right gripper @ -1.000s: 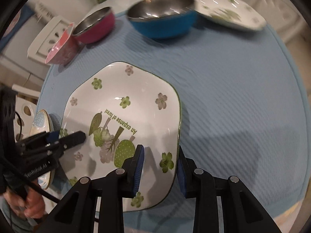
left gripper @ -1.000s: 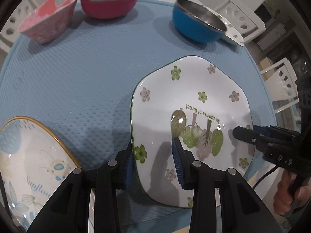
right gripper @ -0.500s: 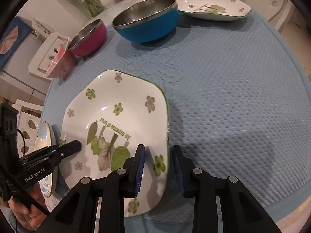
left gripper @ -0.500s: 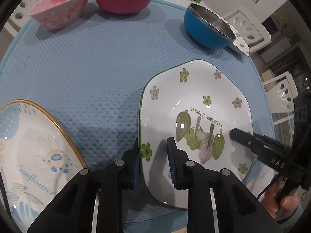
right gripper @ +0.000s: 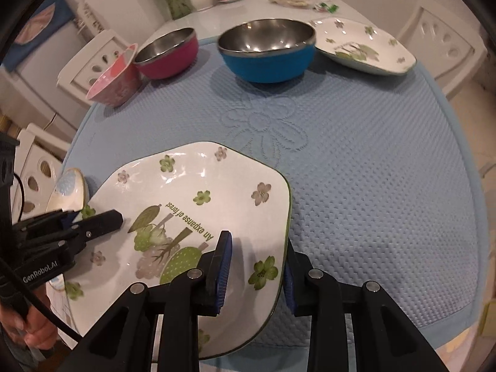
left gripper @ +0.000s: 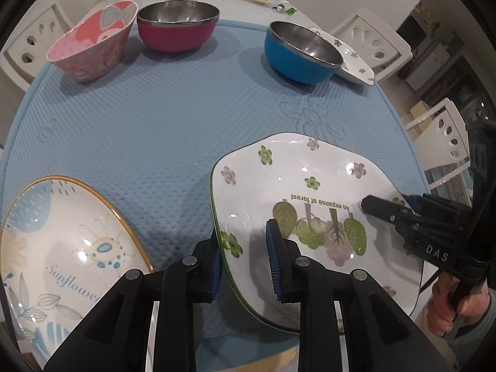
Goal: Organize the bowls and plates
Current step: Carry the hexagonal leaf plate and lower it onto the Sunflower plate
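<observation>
A white plate [left gripper: 310,186] with green flowers and the words "An expanse of forest" sits over the near part of the blue mat [left gripper: 155,124]. My left gripper [left gripper: 245,260] is shut on its left rim, one pad above and one below. My right gripper [right gripper: 255,272] is shut on the opposite rim of the same plate [right gripper: 186,186]. Each gripper also shows in the other's view: the right gripper [left gripper: 387,214] and the left gripper [right gripper: 102,220]. A gold-rimmed "Sunflower" plate [left gripper: 62,248] lies to the left.
Along the mat's far edge stand a pink bowl [left gripper: 93,40], a magenta steel bowl [left gripper: 178,28] and a blue steel bowl [left gripper: 297,49]. Behind the blue bowl lies a second floral plate [right gripper: 362,46]. White chairs [left gripper: 372,37] ring the table. A hand [left gripper: 449,303] holds the right gripper.
My left gripper's jaws have narrowed onto the plate's rim. Both views have pulled back and tilted up, showing more of the far bowls. The right grip is unchanged.
</observation>
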